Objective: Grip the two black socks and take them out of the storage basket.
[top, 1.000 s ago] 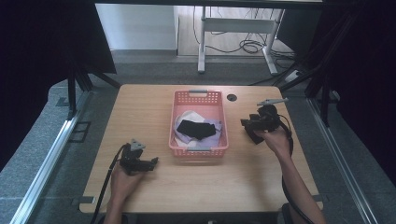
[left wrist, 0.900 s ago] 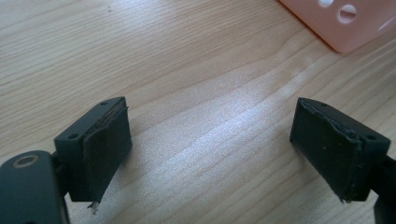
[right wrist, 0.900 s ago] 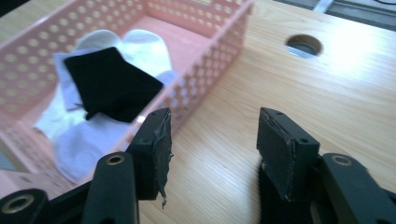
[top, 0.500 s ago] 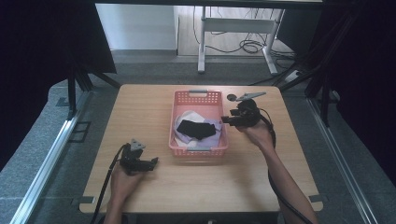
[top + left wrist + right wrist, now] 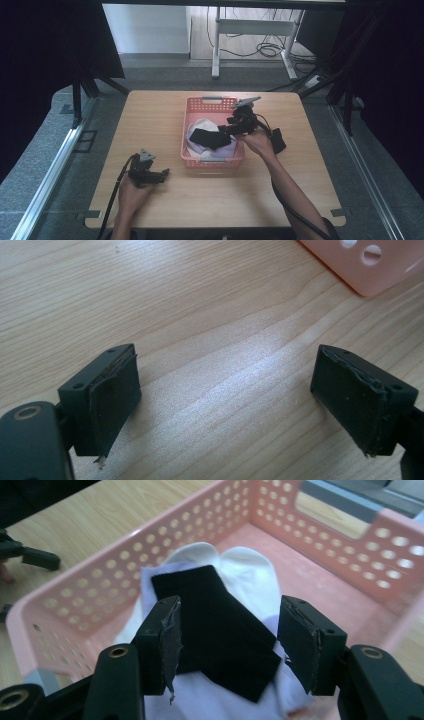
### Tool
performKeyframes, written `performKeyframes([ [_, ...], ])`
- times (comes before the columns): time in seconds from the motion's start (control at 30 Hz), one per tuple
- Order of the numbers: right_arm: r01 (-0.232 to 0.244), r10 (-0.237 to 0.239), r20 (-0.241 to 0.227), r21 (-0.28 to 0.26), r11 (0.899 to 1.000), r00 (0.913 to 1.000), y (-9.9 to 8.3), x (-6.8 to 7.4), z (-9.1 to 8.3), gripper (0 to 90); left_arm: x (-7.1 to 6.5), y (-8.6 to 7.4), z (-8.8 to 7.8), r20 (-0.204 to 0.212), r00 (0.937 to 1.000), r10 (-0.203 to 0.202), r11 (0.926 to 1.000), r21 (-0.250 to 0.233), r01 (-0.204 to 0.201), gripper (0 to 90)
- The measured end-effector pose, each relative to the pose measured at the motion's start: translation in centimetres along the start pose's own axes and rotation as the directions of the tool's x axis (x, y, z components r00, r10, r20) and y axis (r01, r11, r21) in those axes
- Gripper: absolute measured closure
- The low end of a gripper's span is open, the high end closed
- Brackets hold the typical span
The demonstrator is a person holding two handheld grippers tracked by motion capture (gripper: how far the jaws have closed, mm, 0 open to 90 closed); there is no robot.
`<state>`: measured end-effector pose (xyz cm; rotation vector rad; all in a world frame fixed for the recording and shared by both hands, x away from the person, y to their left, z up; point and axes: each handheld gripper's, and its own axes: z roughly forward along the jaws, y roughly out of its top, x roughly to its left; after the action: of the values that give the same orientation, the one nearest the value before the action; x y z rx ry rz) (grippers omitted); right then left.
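Observation:
A pink perforated basket (image 5: pixel 212 161) stands mid-table and holds a flat black cloth (image 5: pixel 209 137) lying on white cloths (image 5: pixel 200 125) and a lavender one (image 5: pixel 223 150). My right gripper (image 5: pixel 231 126) reaches over the basket's right wall. In the right gripper view it (image 5: pixel 227 645) is open, its jaws standing either side of the black cloth (image 5: pixel 220 625) just above it, with nothing held. The white cloth (image 5: pixel 245 570) shows beyond. My left gripper (image 5: pixel 162 175) rests on the table left of the basket. It (image 5: pixel 225 395) is wide open over bare wood.
A dark piece (image 5: pixel 277 141) lies on the table beside the right hand, right of the basket. One corner of the basket (image 5: pixel 370 265) shows in the left gripper view. The wooden table (image 5: pixel 150 120) ends at a grey floor on all sides.
The right gripper has moved left from the table beside the basket to over the basket and the black cloth. The left gripper has stayed put.

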<state>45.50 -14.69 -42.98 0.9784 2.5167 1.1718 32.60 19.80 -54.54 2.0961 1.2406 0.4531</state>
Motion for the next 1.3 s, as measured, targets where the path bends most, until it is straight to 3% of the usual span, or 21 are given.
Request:
performKeyframes([
  [0.23, 0.038, -0.038, -0.022, 0.016, 0.999, 0.999, 0.7, 1.0, 1.9, 41.5, 0.0, 0.0, 0.0, 0.0, 1.0, 0.0, 1.0, 0.0, 0.0, 12.1],
  [0.43, 0.075, -0.073, -0.044, 0.062, 0.995, 0.9964, 1.2, 2.2, 4.8, 41.0, 0.0, 0.0, 0.0, 0.0, 1.0, 0.0, 1.0, 0.0, 0.0, 12.1],
  [0.7, 0.1, -0.092, -0.089, 0.088, 0.991, 0.9918, 1.4, 3.2, 6.9, 43.8, 0.0, 0.0, 0.0, 0.0, 1.0, 0.001, 1.0, -0.001, -0.001, 12.0],
  [0.97, 0.148, -0.129, -0.123, 0.152, 0.977, 0.984, 1.2, 4.1, 9.6, 47.8, 0.0, 0.0, 0.0, 0.001, 1.0, 0.0, 1.0, -0.001, 0.0, 12.0],
  [1.07, 0.14, -0.121, -0.121, 0.162, 0.977, 0.9852, 1.1, 4.1, 10.1, 47.9, 0.0, 0.0, 0.0, 0.0, 1.0, 0.0, 1.0, 0.0, 0.0, 12.0],
  [1.3, 0.152, -0.138, -0.078, 0.217, 0.964, 0.9873, 0.7, 3.9, 11.5, 45.9, 0.0, 0.0, 0.0, 0.001, 1.0, -0.001, 1.0, 0.0, 0.001, 12.0],
])
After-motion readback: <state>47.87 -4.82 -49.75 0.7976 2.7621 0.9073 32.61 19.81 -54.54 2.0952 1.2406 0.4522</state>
